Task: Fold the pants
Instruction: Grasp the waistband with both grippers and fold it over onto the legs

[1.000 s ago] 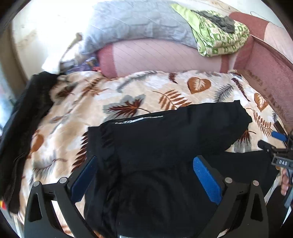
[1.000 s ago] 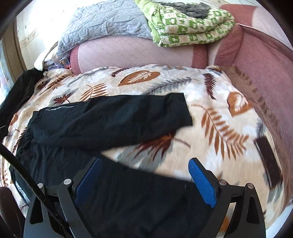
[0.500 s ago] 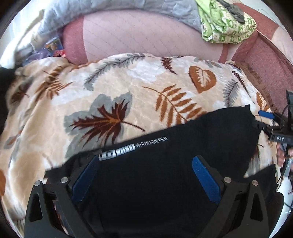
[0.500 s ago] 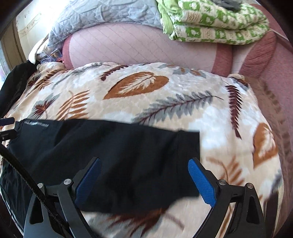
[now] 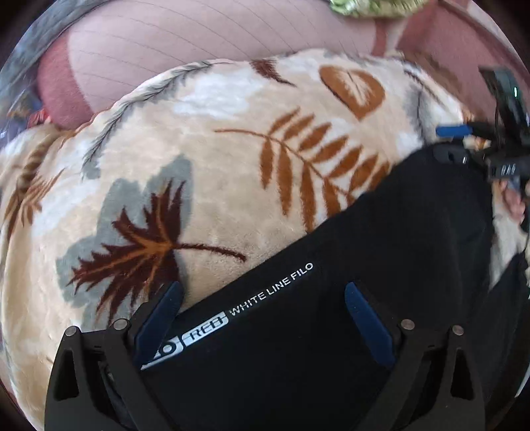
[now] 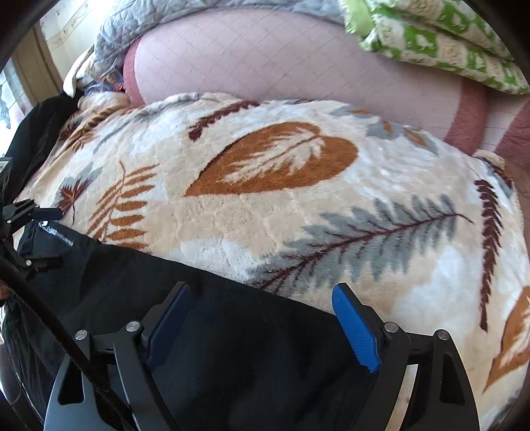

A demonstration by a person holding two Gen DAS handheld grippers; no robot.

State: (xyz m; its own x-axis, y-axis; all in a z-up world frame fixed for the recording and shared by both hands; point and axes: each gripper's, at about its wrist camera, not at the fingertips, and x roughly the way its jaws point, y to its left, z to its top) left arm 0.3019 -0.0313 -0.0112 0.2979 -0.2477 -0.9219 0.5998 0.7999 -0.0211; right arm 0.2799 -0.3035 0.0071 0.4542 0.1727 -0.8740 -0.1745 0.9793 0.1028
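Observation:
Black pants (image 5: 381,265) lie on a leaf-print blanket (image 5: 215,185). White print on them reads "WHITE LINE FILO". My left gripper (image 5: 263,298) is open, low over the far edge of the pants at the printed end. My right gripper (image 6: 261,298) is open, low over the far edge of the pants (image 6: 232,348) at the other end. The right gripper also shows at the right edge of the left wrist view (image 5: 463,142), and the left gripper at the left edge of the right wrist view (image 6: 29,235). Neither holds cloth.
A pink sofa back (image 6: 281,59) rises behind the blanket (image 6: 298,205). A green patterned quilt (image 6: 430,43) and a grey quilt (image 6: 198,13) lie on top of it. Dark clothing (image 6: 36,132) is piled at the left end.
Both grippers have moved forward and down toward the far edge of the pants, and both stayed open. The pants now fill the lower part of each view.

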